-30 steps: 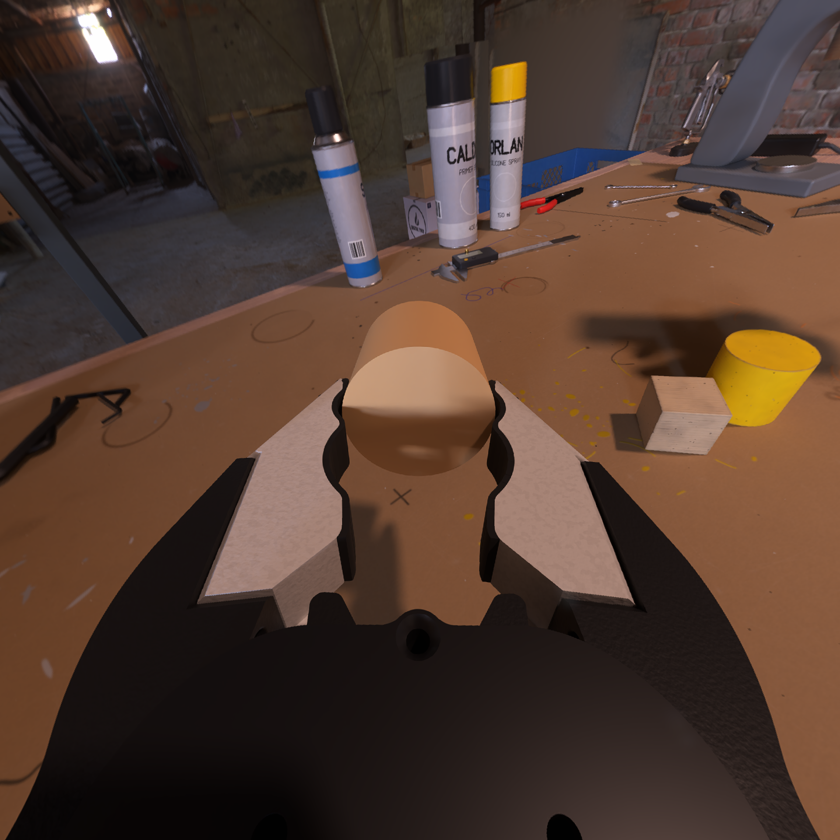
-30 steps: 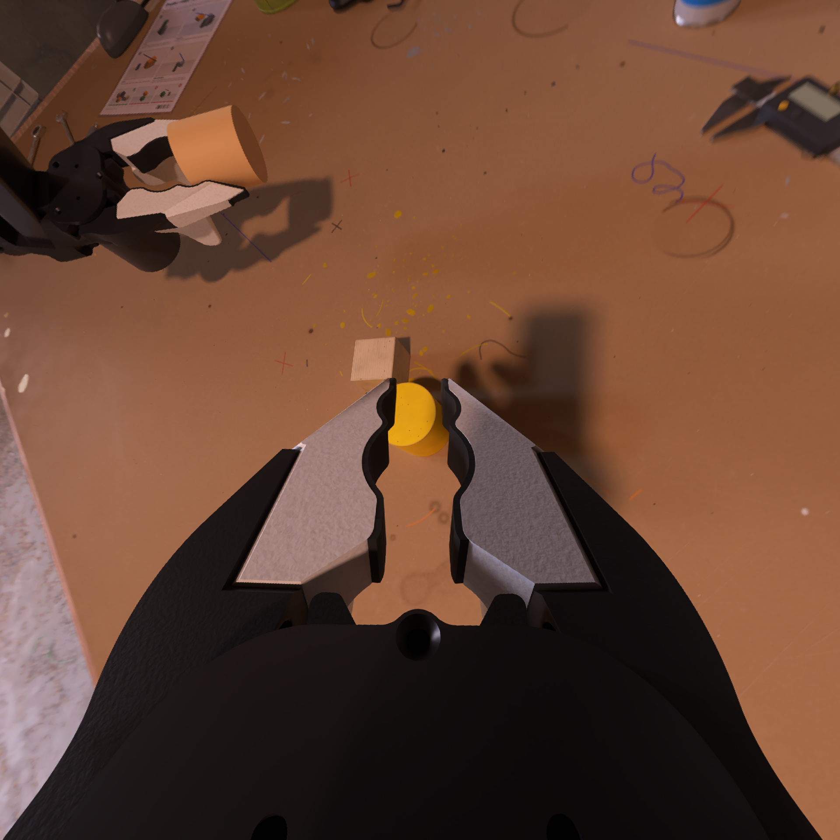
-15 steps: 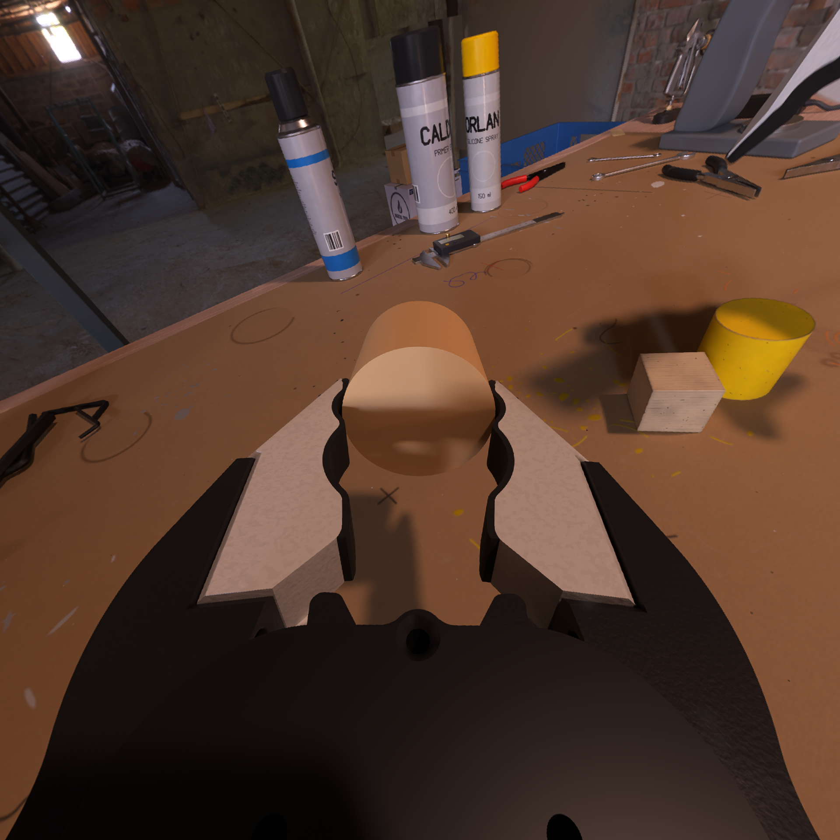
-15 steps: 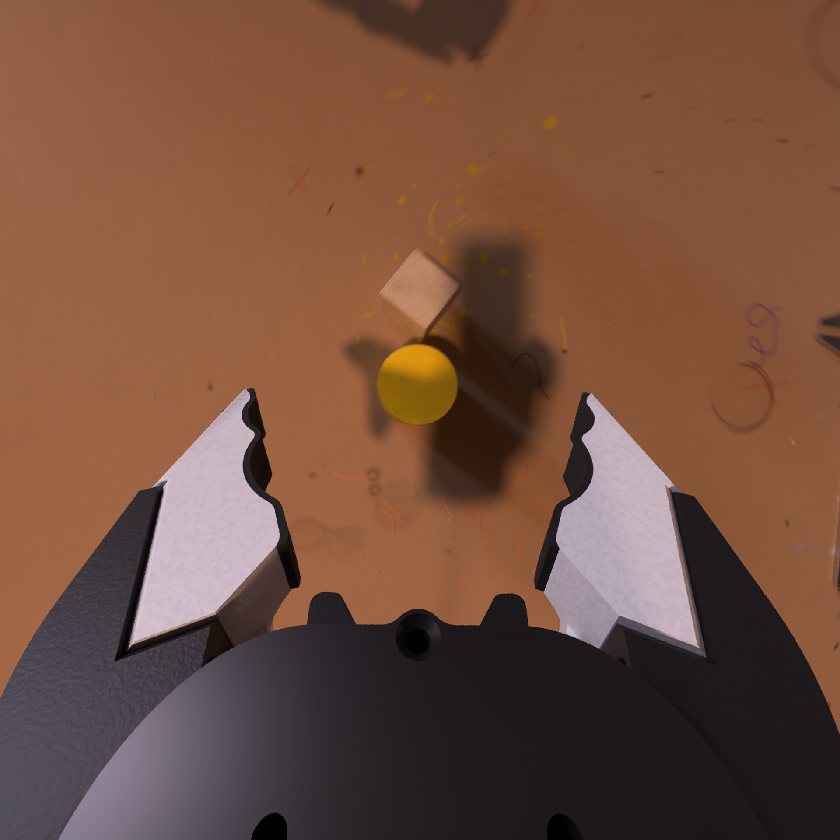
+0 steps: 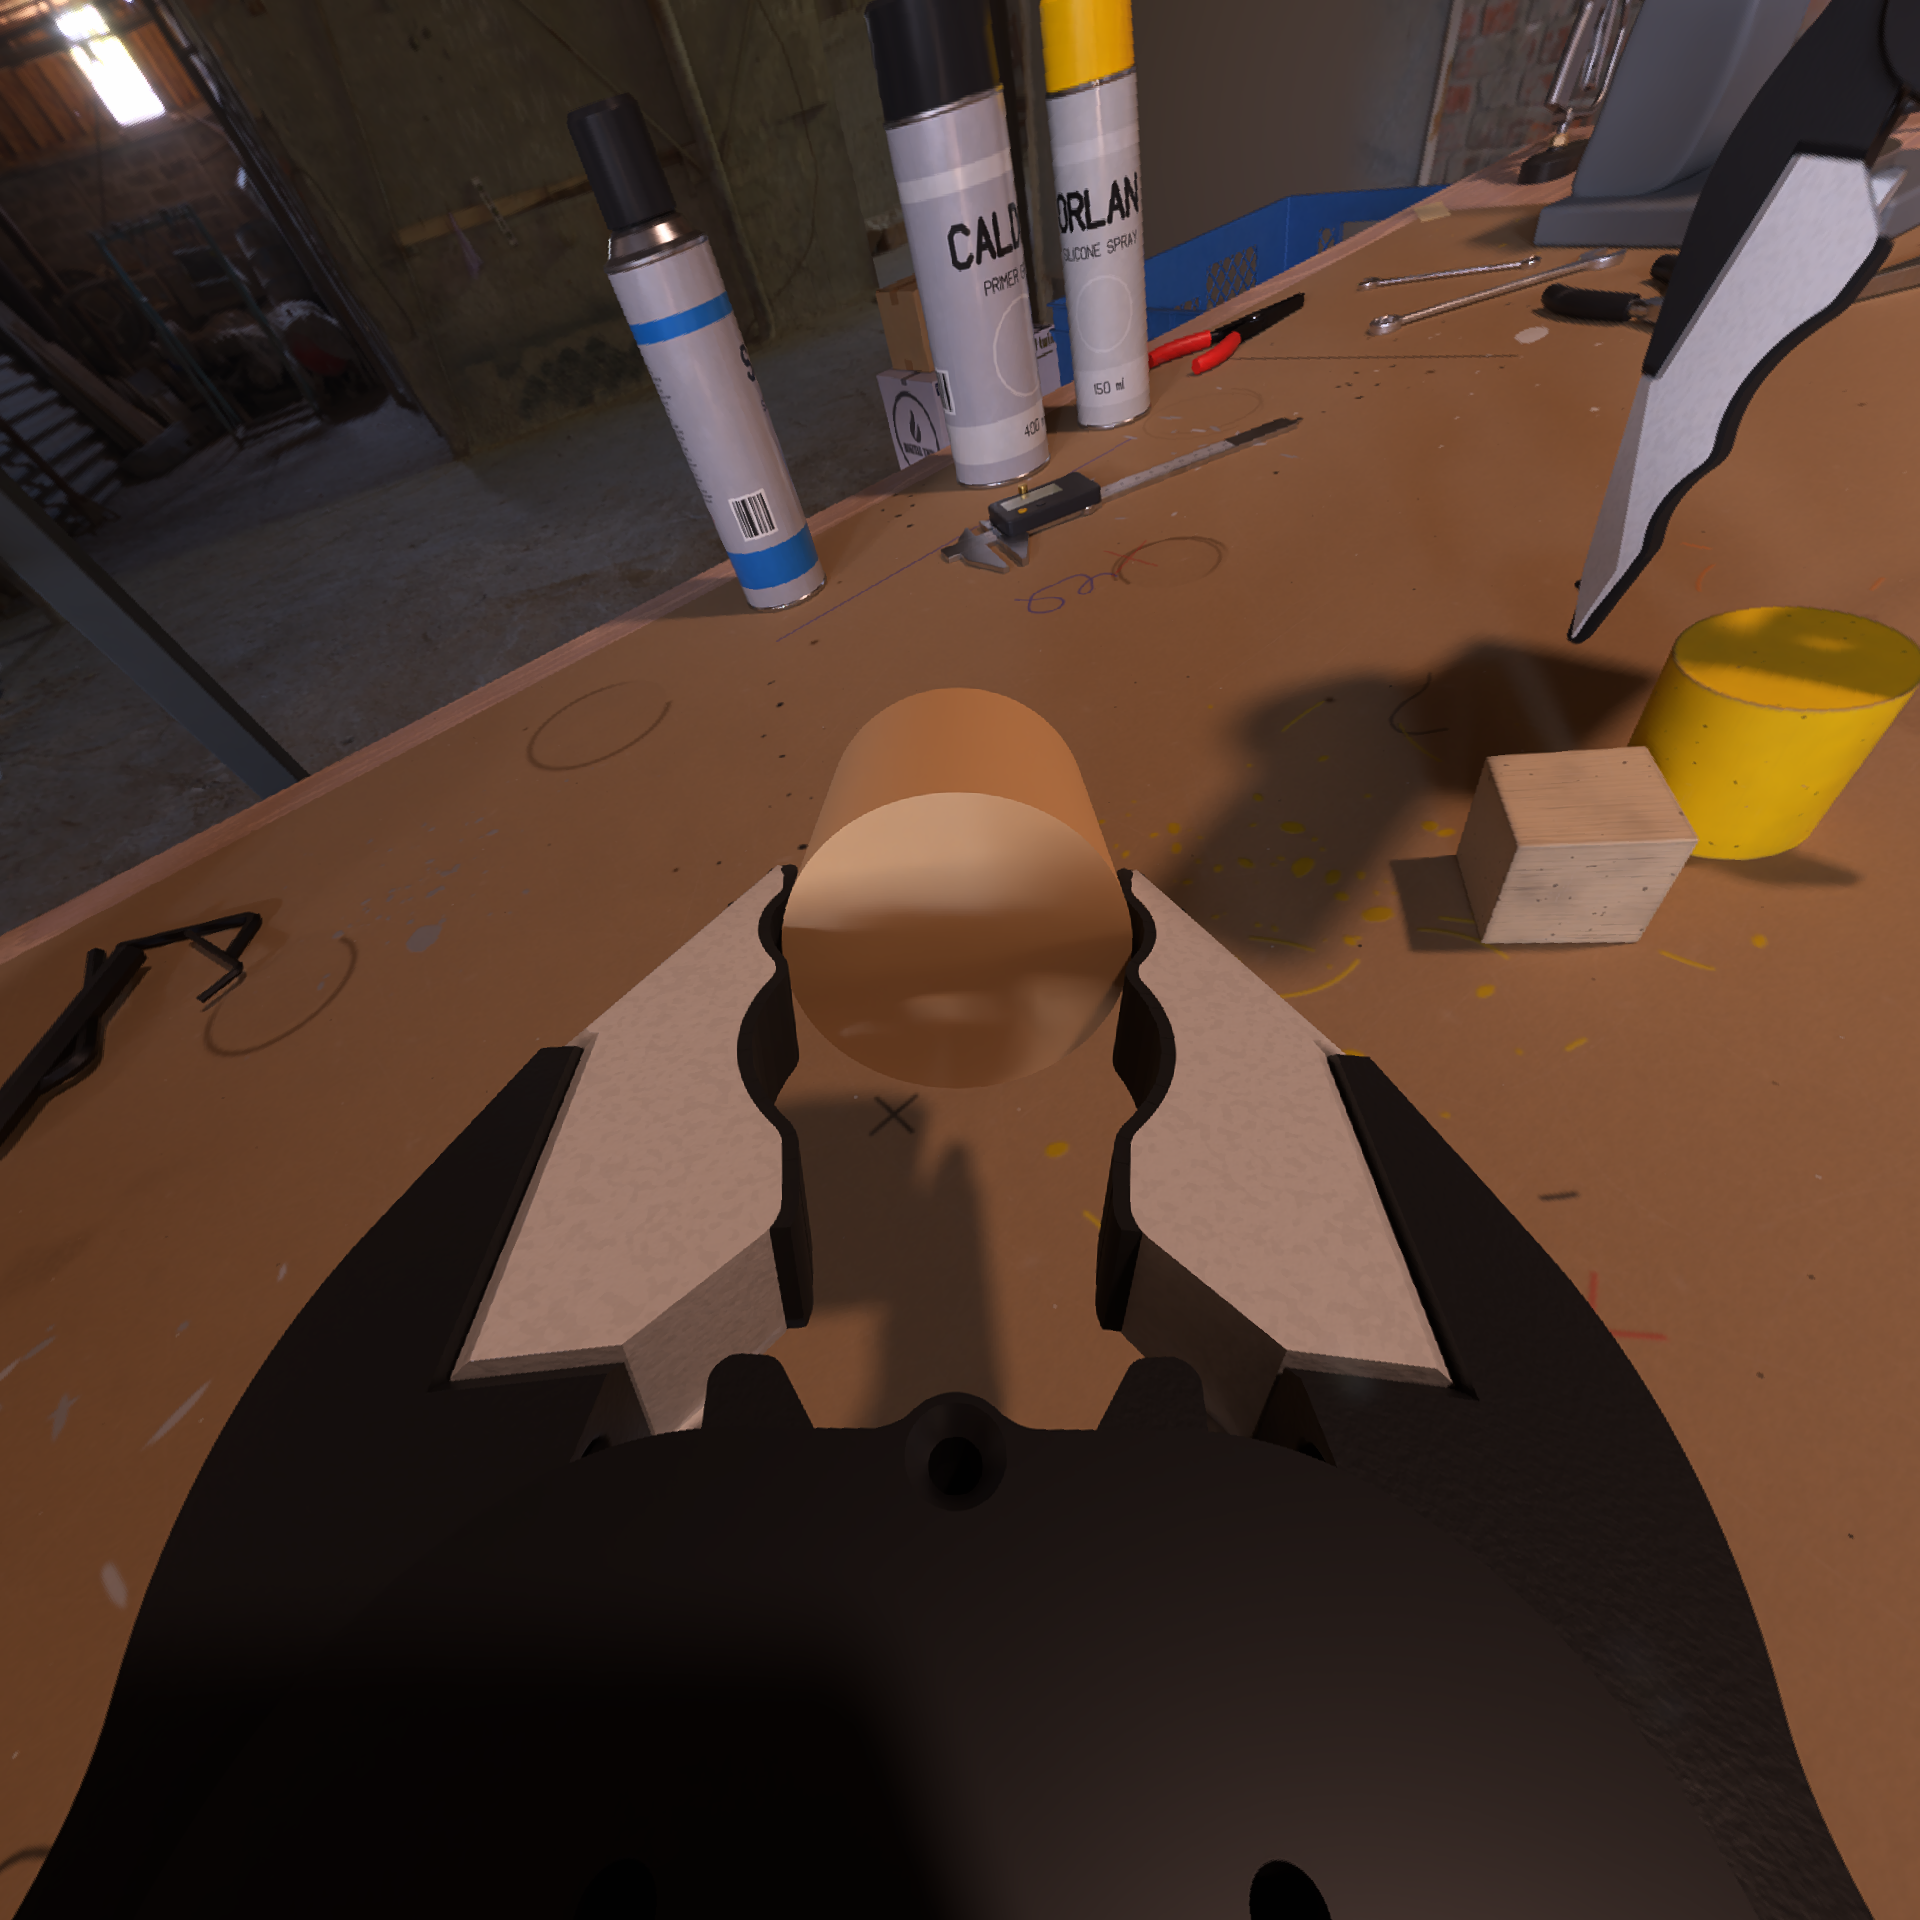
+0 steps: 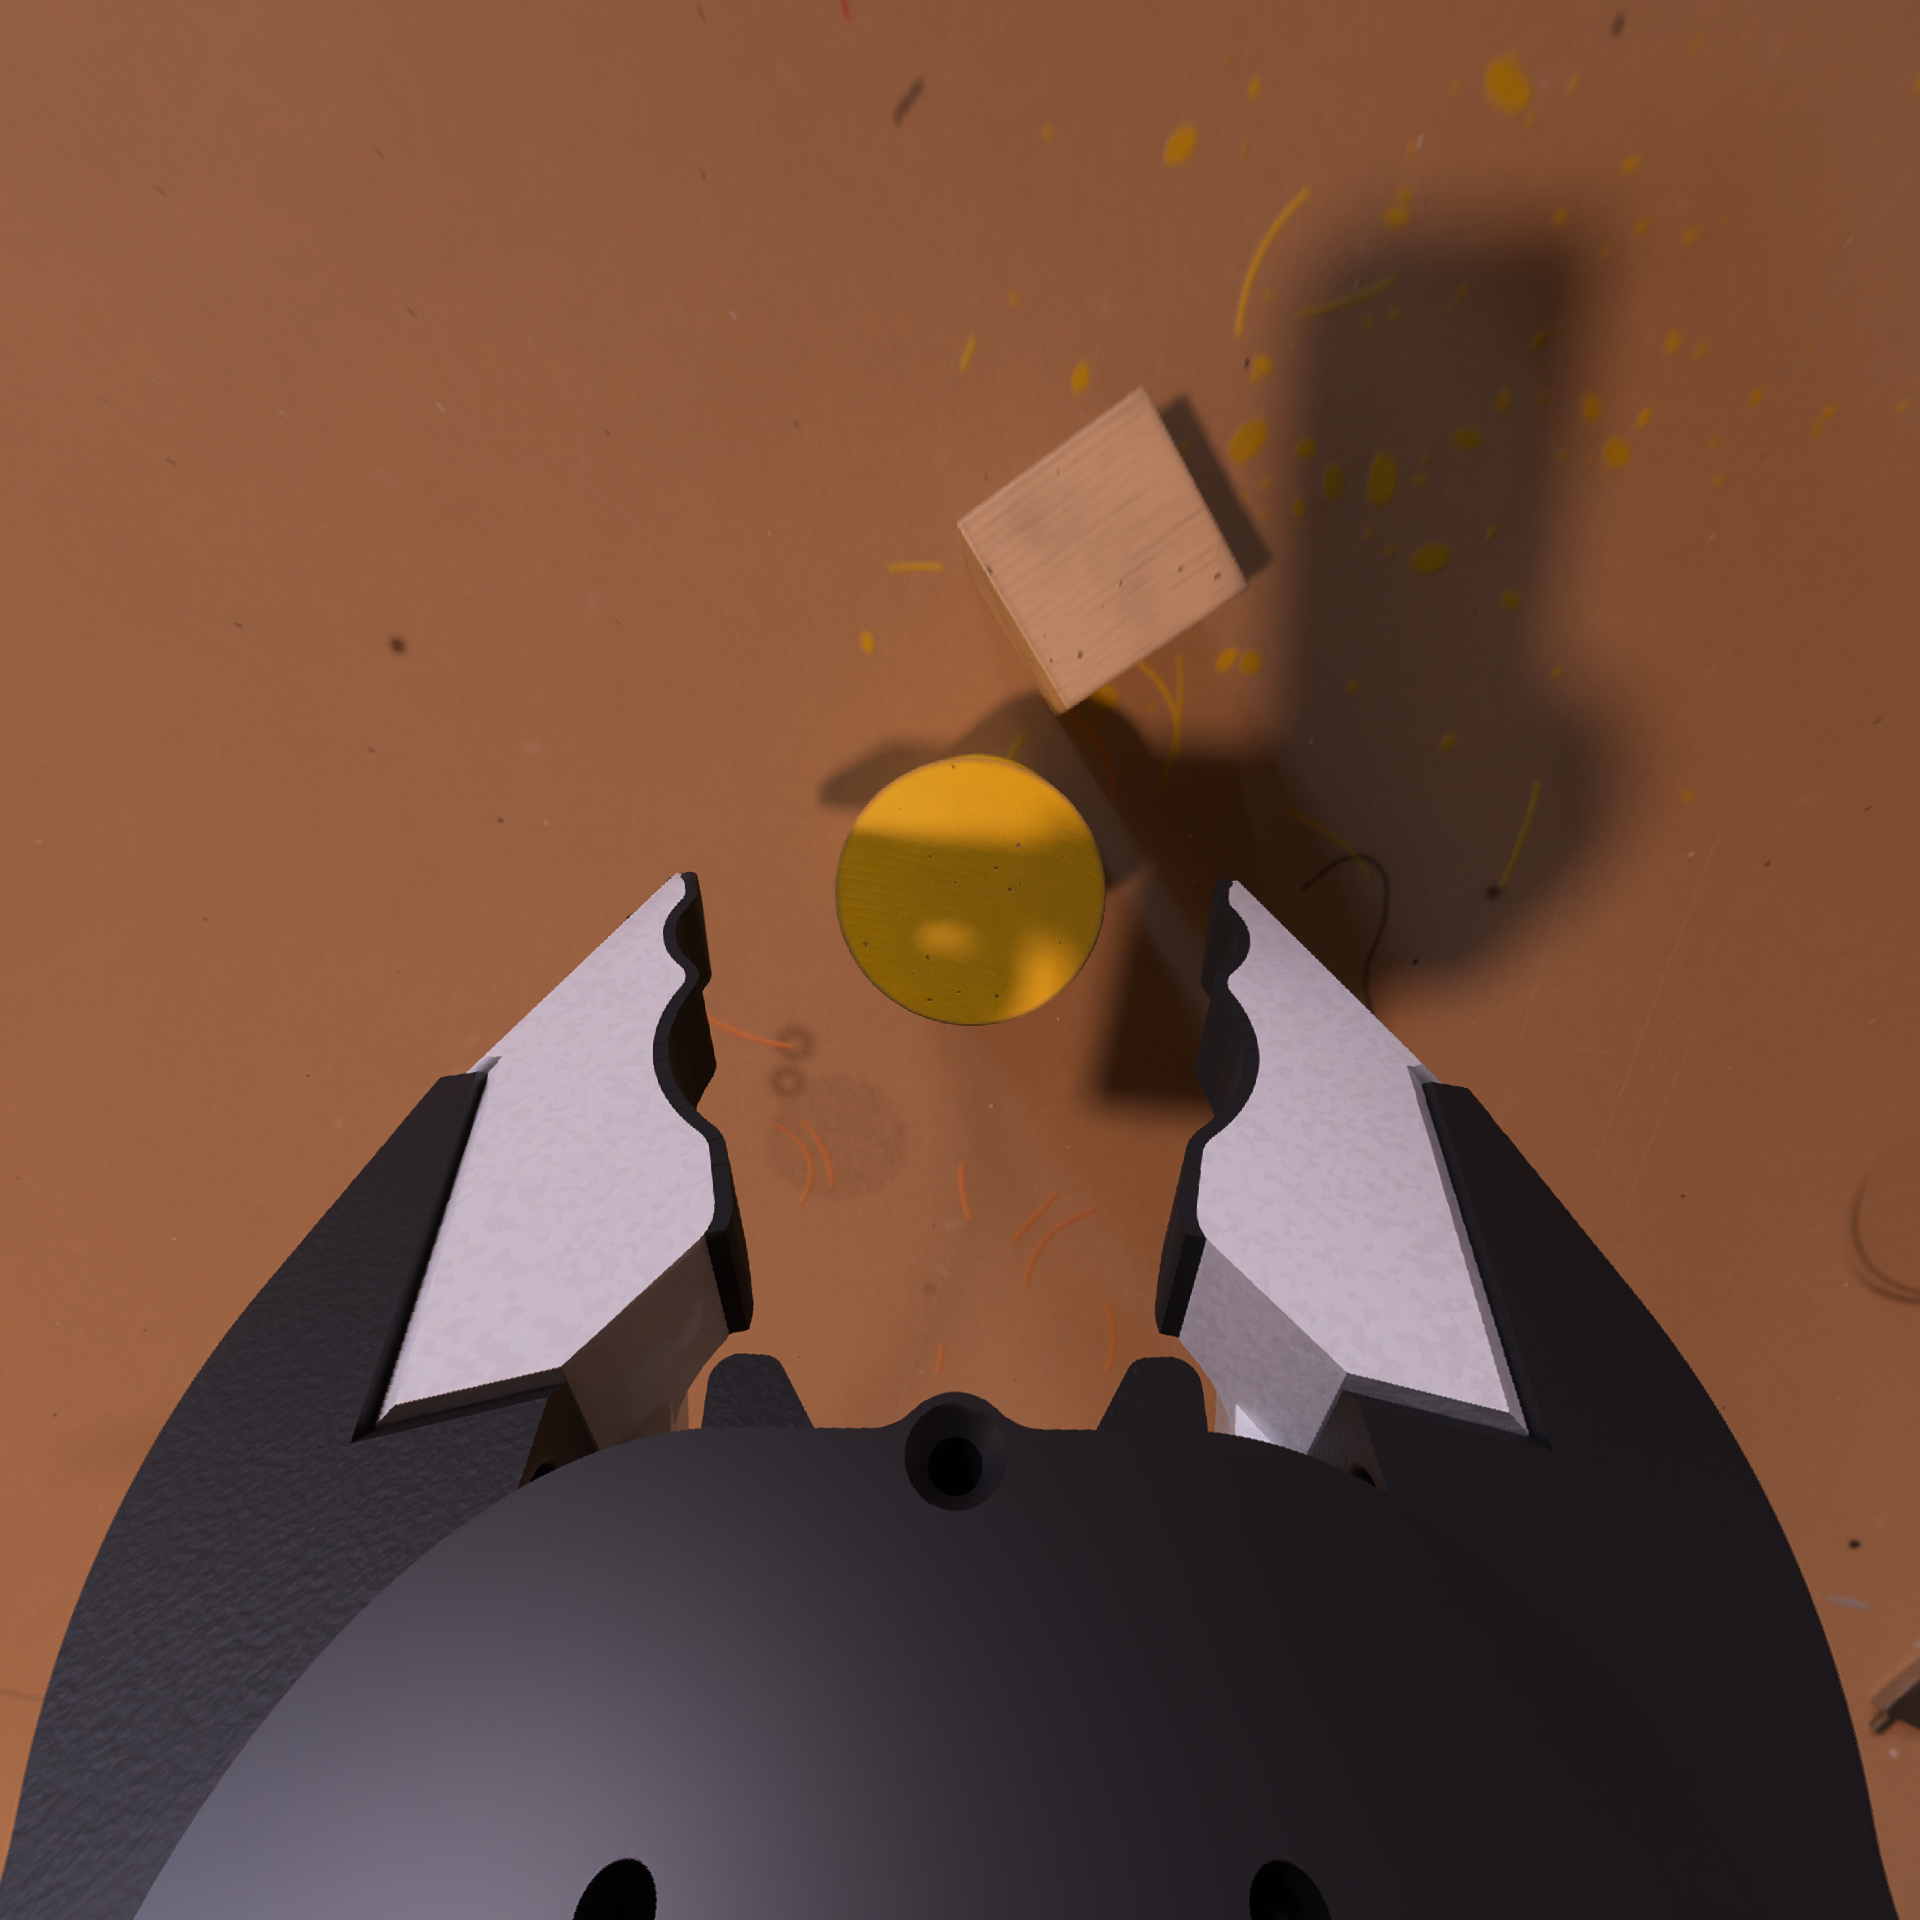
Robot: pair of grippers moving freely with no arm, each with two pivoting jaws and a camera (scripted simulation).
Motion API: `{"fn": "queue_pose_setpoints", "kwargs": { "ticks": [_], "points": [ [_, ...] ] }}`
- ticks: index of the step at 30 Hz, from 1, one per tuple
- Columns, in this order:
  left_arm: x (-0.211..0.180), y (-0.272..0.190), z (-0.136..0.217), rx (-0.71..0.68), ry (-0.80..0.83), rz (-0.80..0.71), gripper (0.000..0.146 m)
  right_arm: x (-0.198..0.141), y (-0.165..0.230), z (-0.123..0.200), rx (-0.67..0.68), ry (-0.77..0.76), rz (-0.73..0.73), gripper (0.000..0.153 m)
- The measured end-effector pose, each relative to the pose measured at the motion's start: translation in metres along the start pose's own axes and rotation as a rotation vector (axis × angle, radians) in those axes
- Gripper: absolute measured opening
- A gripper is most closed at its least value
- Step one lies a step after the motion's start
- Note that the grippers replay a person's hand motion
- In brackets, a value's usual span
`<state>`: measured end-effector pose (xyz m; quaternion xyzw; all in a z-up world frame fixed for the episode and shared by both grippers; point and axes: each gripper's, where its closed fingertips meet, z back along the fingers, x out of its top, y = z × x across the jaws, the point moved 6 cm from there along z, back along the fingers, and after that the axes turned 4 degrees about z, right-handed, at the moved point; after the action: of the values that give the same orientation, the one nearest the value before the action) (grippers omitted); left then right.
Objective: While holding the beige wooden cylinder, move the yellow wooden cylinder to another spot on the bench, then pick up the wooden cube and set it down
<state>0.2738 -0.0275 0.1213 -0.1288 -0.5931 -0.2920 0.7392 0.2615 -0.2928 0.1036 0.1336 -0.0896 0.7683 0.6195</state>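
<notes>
My left gripper [image 5: 954, 894] is shut on the beige wooden cylinder [image 5: 951, 935], held lying lengthwise above the bench. The yellow wooden cylinder [image 5: 1771, 732] stands upright on the bench at the right, with the wooden cube [image 5: 1574, 847] right beside it. In the right wrist view, my right gripper [image 6: 958, 883] is open and points straight down, above the yellow cylinder [image 6: 969, 890], which lies between the fingertips in that view. The cube [image 6: 1101, 545] lies just beyond it. One finger of the right gripper [image 5: 1725, 353] shows above the yellow cylinder in the left wrist view.
Three spray cans [image 5: 717, 384] [image 5: 966, 270] [image 5: 1096, 218] stand along the bench's far edge. A digital caliper [image 5: 1101, 494], red-handled pliers [image 5: 1221, 338], wrenches [image 5: 1475, 286] and a blue crate [image 5: 1247, 255] lie behind. Black hex keys [image 5: 114, 997] lie at left.
My right gripper has opened, turned to point straight down and descended toward the yellow cylinder, then narrowed its fingers somewhat. My left gripper has shifted slightly, still holding the beige cylinder.
</notes>
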Motion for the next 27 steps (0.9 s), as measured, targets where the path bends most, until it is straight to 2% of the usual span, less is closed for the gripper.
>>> {"fn": "queue_pose_setpoints", "kwargs": {
  "ticks": [3,6,7,16,27],
  "points": [
    [-0.001,0.0,-0.001,0.0,0.007,0.0,0.06,-0.004,-0.002,-0.009,0.016,0.068,-0.025,0.092],
    [-0.002,-0.001,-0.002,-0.003,0.018,-0.005,0.06,-0.006,-0.004,-0.011,0.037,0.086,-0.043,0.058],
    [-0.002,-0.002,-0.003,-0.002,0.022,-0.007,0.06,-0.007,-0.005,-0.01,0.033,0.095,-0.044,0.056],
    [-0.006,0.0,-0.004,0.01,0.039,-0.01,0.06,-0.011,-0.044,0.012,-0.011,0.062,-0.038,0.056],
    [-0.009,0.002,-0.006,0.012,0.055,-0.01,0.06,-0.009,-0.091,0.005,-0.006,0.037,-0.043,0.056]
  ]
}}
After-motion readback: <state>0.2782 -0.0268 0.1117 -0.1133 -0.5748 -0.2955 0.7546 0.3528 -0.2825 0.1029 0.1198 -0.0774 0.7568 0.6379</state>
